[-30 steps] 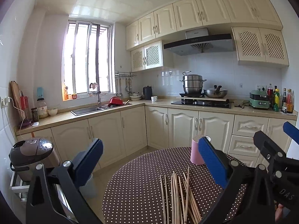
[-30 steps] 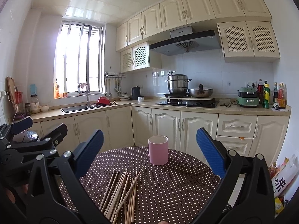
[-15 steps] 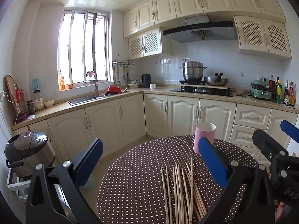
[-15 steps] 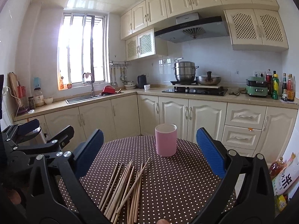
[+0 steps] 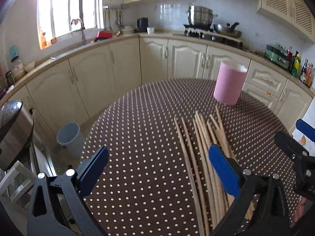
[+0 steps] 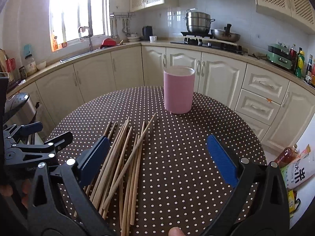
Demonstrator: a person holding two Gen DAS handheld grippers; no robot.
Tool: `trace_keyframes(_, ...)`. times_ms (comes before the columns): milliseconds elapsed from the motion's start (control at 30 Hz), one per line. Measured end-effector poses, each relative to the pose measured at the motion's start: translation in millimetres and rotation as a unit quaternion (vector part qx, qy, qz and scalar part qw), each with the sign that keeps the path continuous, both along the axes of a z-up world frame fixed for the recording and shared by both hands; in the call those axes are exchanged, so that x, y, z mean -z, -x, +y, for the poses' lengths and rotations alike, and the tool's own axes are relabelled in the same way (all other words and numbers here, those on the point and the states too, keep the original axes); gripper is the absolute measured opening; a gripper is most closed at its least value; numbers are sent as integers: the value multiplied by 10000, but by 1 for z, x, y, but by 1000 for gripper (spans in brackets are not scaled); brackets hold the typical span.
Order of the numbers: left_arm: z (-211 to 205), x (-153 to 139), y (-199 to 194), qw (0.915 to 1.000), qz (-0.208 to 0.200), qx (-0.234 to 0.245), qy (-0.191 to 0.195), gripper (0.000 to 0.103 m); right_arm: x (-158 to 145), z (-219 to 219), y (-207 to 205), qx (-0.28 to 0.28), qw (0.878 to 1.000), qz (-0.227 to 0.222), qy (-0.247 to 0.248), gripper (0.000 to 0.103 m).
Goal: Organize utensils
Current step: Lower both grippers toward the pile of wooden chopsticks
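Left claw (image 5: 157,169): jaws spread wide, nothing between them; it hangs above the tabletop with its right blue pad over the near part of the chopstick pile.
Right claw (image 6: 157,157): jaws equally wide, holding nothing; its left blue pad overlaps the pile's left side in view, bare cloth under the rest.
Chopsticks (image 6: 126,157): a loose bundle of plain, pale wooden sticks lying flat on the tabletop, roughly parallel, a few crossing at shallow angles, tips fanned toward the cup.
Chopsticks, left view (image 5: 204,157): same pile, at the right of the frame, running under the right pad.
Cup (image 6: 179,90): pink cylinder, upright, pale rim, beyond the chopstick tips and apart from them; its inside is not visible.
Cup, left view (image 5: 229,83): at the far right of the table, blurred.
Change since half a second ago: both cameras are now pitched down and sit closer to the tabletop; the upper cupboards have left the frame, the pile and cup appear larger; jaw spread unchanged.
Tabletop (image 6: 196,141): round, brown cloth with white dots; bare cloth right of the pile and around the cup.
Edges: the cup stands near the far edge; the pile reaches toward the near edge.
Surroundings: grey bin (image 5: 69,138) on the floor left of the table; cream cabinets (image 6: 220,78) beyond.
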State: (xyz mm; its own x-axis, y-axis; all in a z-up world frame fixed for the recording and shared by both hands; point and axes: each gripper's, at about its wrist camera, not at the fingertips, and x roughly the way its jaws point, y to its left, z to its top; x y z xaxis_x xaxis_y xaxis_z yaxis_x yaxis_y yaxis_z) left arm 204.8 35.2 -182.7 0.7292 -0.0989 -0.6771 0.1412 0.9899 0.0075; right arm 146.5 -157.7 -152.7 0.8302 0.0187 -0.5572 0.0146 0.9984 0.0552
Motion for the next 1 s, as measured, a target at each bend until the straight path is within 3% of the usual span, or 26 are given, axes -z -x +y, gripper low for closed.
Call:
trace_keyframes(100, -2, 19, -14, 9994, 331, 108, 30, 99, 17, 0, -10, -17, 9996, 297, -14, 97)
trace_keyframes(267, -9, 37, -35, 9984, 543, 123, -125, 99, 35, -6, -21, -11, 9983, 582, -33, 97)
trace_keyframes(500, -21, 55, -67, 9941, 853, 12, -676, 99, 44, -15, -39, -1, 9966, 808, -156, 97)
trace_keyframes(733, -14, 54, -81, 9938, 1022, 87, -435, 99, 48, -27, -80, -152, 9904, 1281, -487, 96)
trace_keyframes(833, -5, 56, -85, 9922, 1211, 271, 87, 82, 52, -30, -106, -276, 9842, 1613, -683, 90)
trace_keyframes(900, -4, 55, -88, 9919, 1239, 272, 99, 72, 56, -33, -120, -349, 9787, 1806, -911, 82)
trace_keyframes(1000, -9, 54, -96, 9905, 1315, 385, 126, 68, 66, -42, -145, -358, 9652, 2196, -1378, 66)
